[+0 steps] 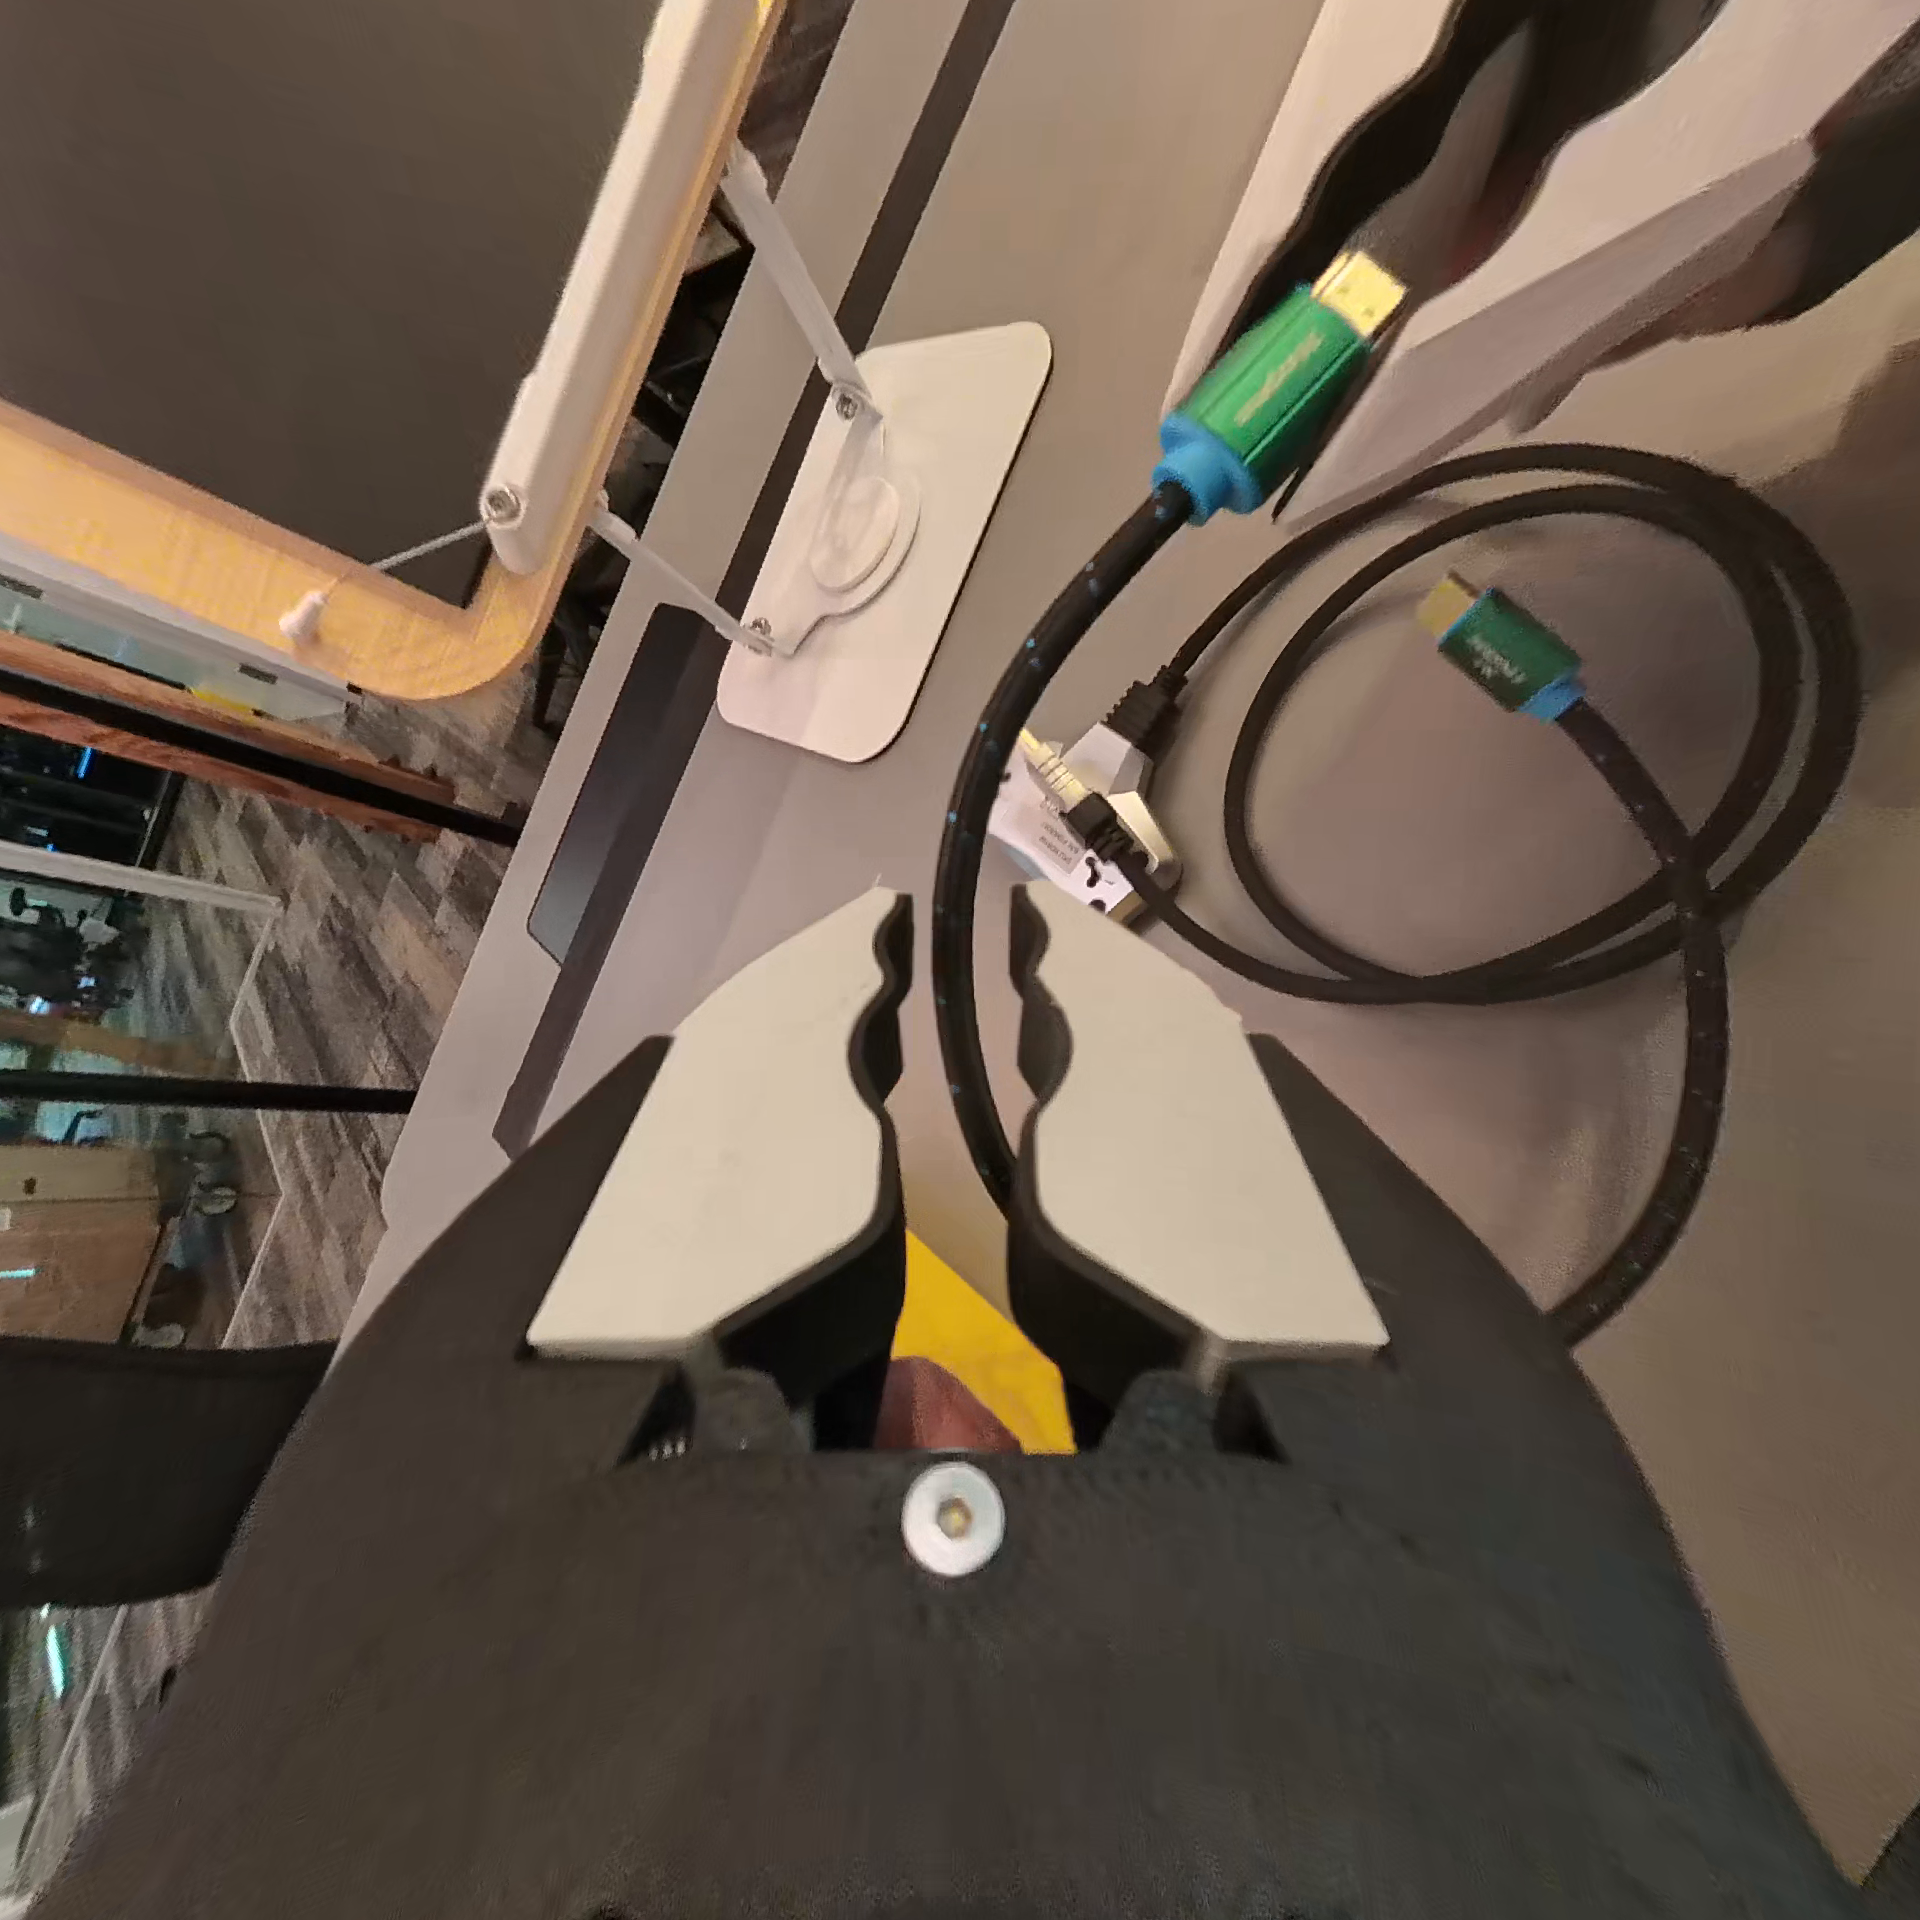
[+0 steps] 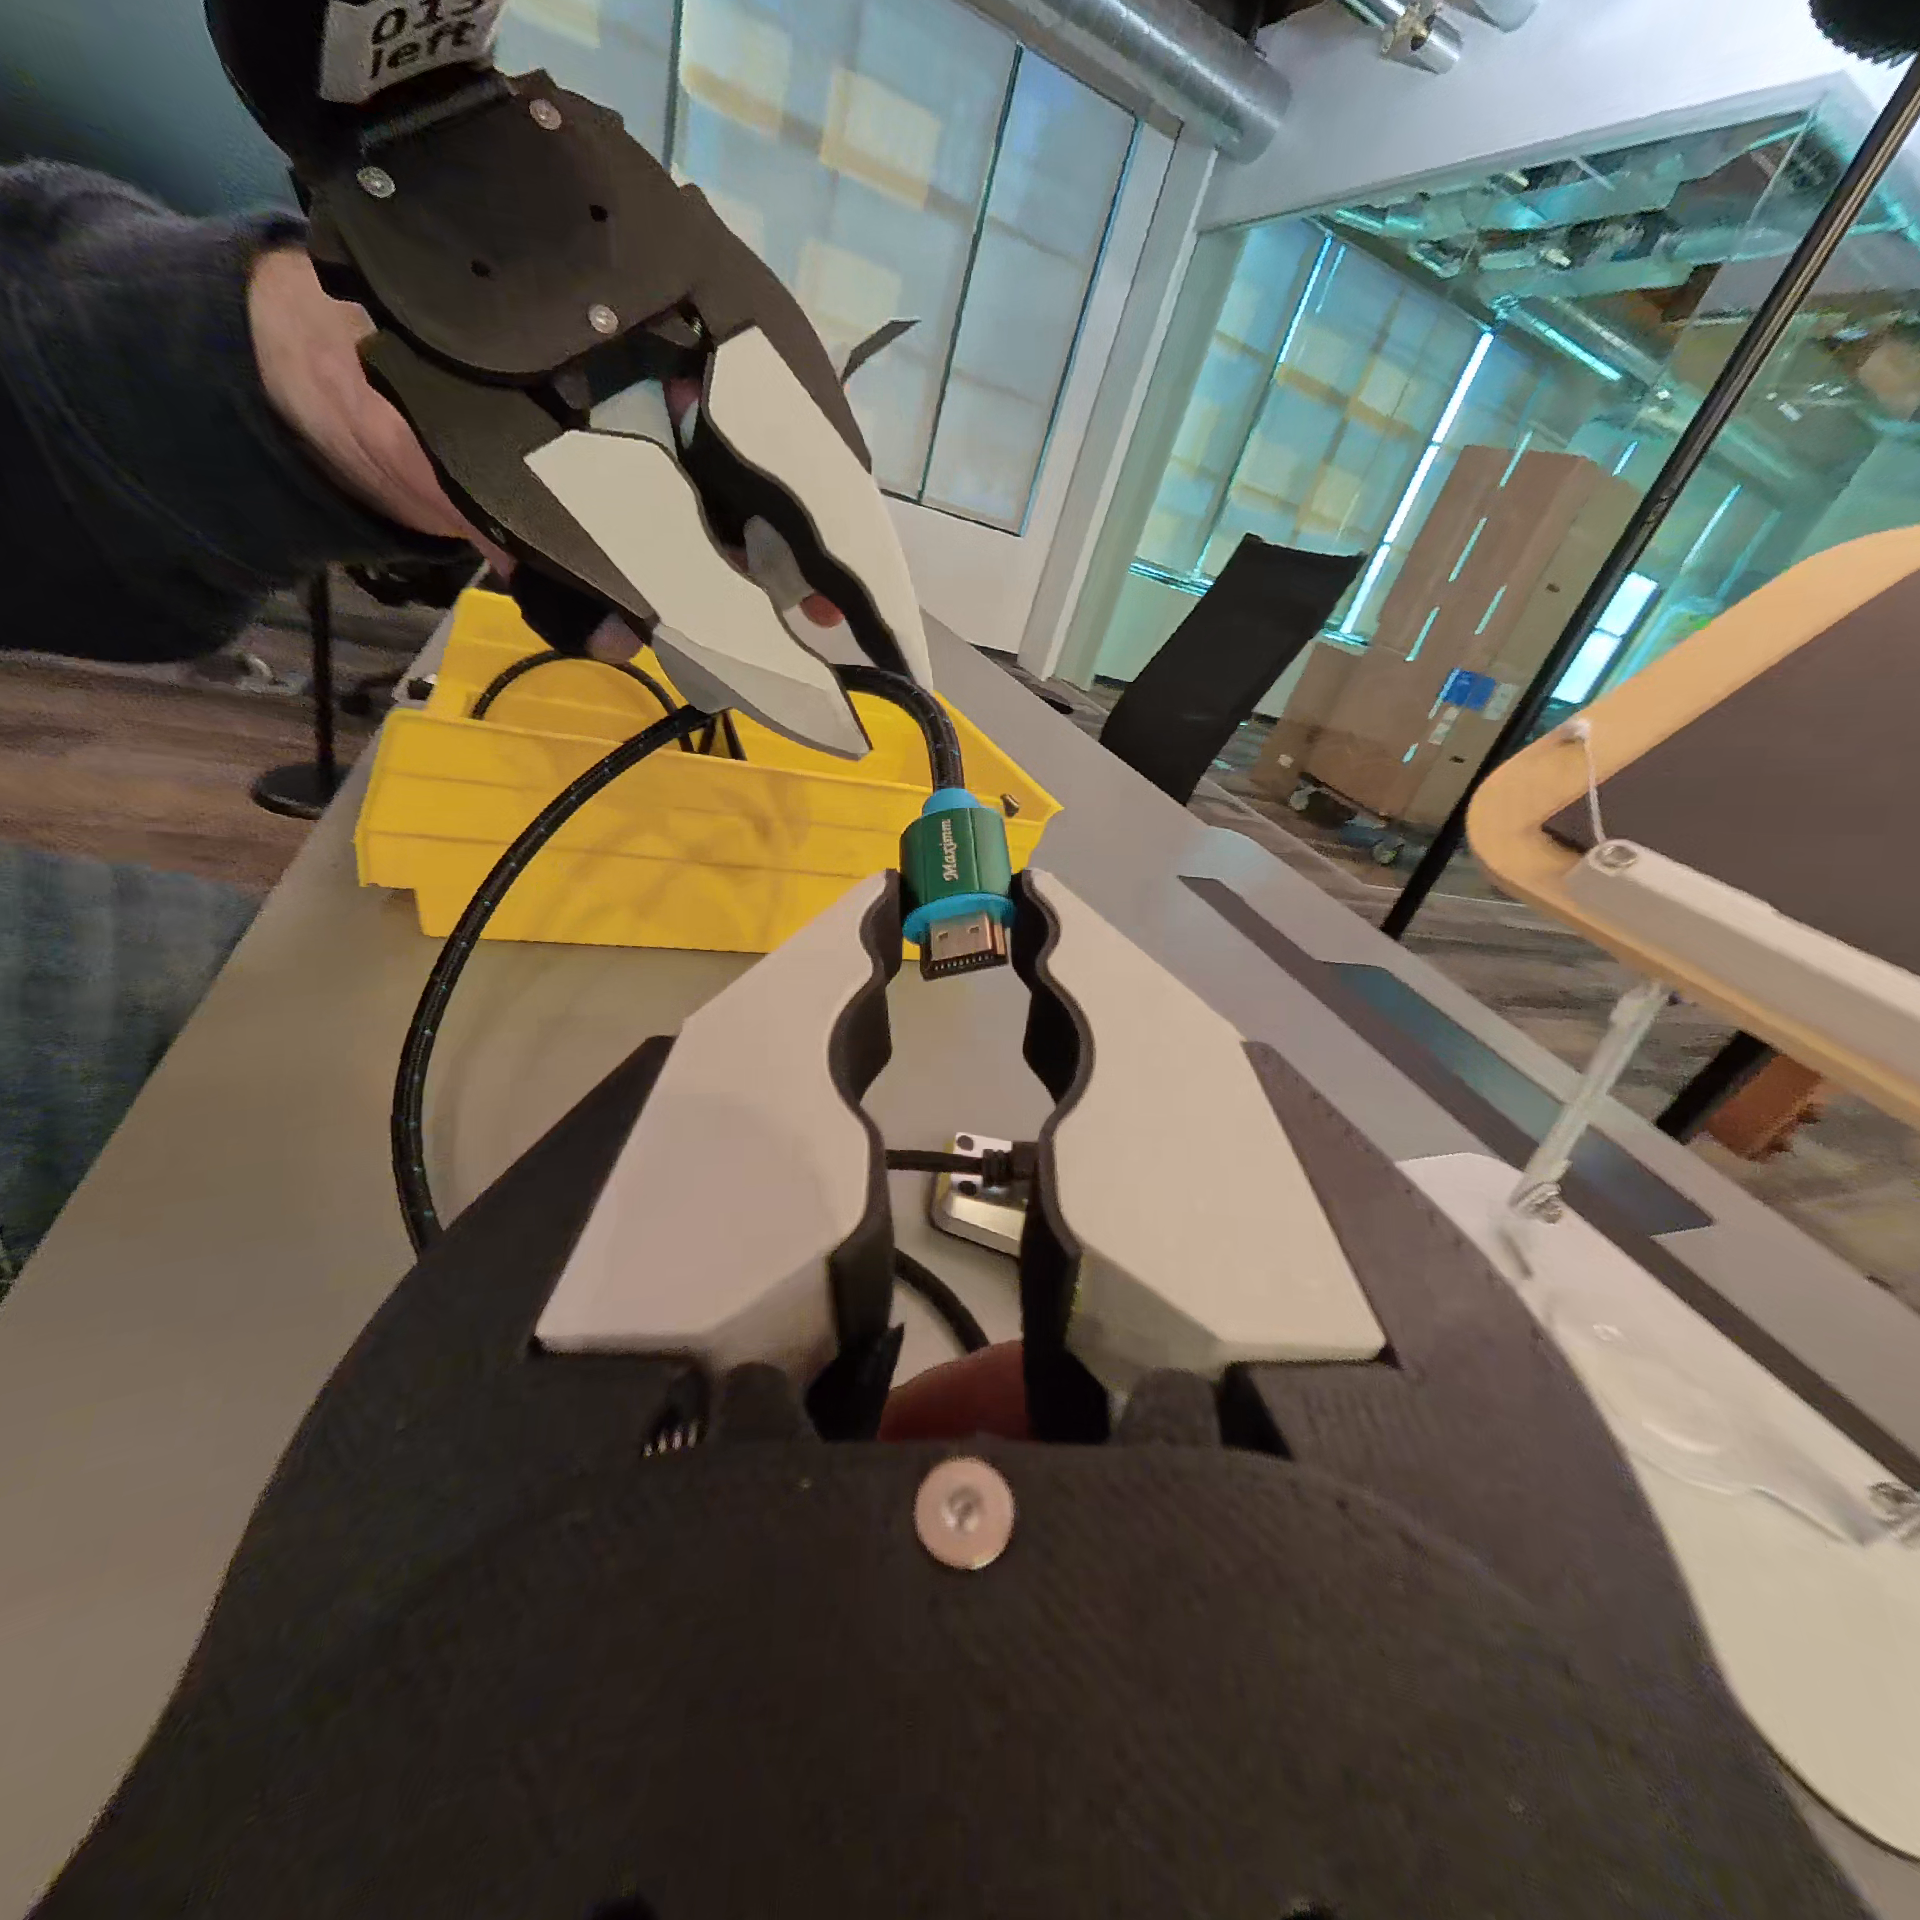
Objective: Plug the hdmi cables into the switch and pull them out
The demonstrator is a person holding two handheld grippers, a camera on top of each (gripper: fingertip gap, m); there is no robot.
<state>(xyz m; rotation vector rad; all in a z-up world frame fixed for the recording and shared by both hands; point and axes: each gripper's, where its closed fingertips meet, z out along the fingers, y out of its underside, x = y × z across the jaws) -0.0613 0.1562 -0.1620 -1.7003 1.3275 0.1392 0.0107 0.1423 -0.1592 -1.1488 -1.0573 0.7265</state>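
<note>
My right gripper (image 2: 961, 904) is shut on a green HDMI plug (image 2: 956, 883) with a blue collar, its gold end pointing back between the fingers. In the left wrist view the plug (image 1: 1273, 384) and right gripper (image 1: 1262, 426) show at the upper right. The plug's black braided cable (image 1: 961, 831) arcs away and runs between the fingers of my left gripper (image 1: 961, 914), which stand a narrow gap apart and do not pinch it. A small silver switch (image 1: 1101, 821) lies on the table with a thin black lead in it. A second green plug (image 1: 1507, 660) lies loose on the table.
A yellow bin (image 2: 623, 831) holding cables stands at the far side of the grey table (image 1: 1455, 1143). A white stand base (image 1: 883, 540) carries a wood-edged dark panel (image 1: 260, 582). The cable coils (image 1: 1766, 727) lie around the switch. A person's hand (image 2: 343, 416) holds the left gripper. The tips of one gripper are about 8 cm away from the tips of the other. The small silver switch (image 1: 1101, 821) is about equally far from each gripper, around 15 cm. The right camera catches it too, in the right wrist view (image 2: 1016, 1174).
</note>
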